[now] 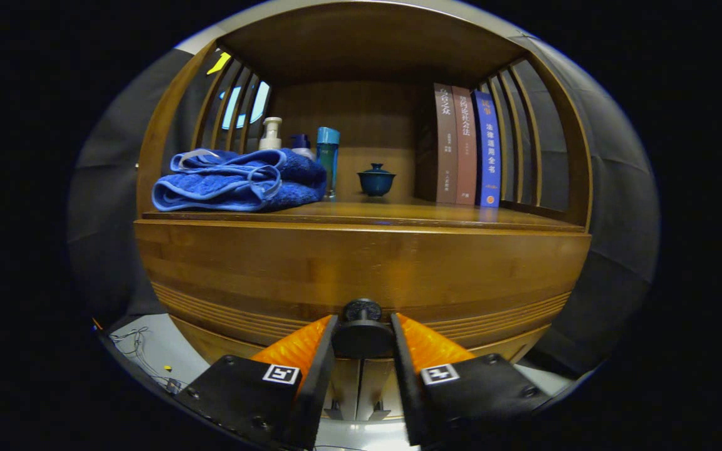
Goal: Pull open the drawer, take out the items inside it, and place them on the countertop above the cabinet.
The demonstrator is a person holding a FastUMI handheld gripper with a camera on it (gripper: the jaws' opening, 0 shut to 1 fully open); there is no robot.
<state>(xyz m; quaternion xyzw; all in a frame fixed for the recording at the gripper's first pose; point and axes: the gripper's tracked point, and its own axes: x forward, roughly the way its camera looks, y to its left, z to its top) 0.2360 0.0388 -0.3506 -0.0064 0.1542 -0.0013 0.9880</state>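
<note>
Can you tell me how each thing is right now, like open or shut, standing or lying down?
Drawer: shut.
Knob: between the fingers, which look closed on it.
Gripper: shut on the knob.
Towel: folded, lying on the countertop.
Books: three, standing upright together.
Teacup: upright, lid on.
Bottles: upright behind the towel, caps on.
Countertop: holding all these.

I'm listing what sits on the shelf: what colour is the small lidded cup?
Dark teal-blue, seen in the gripper view: the lidded cup stands between bottle and books.
</note>
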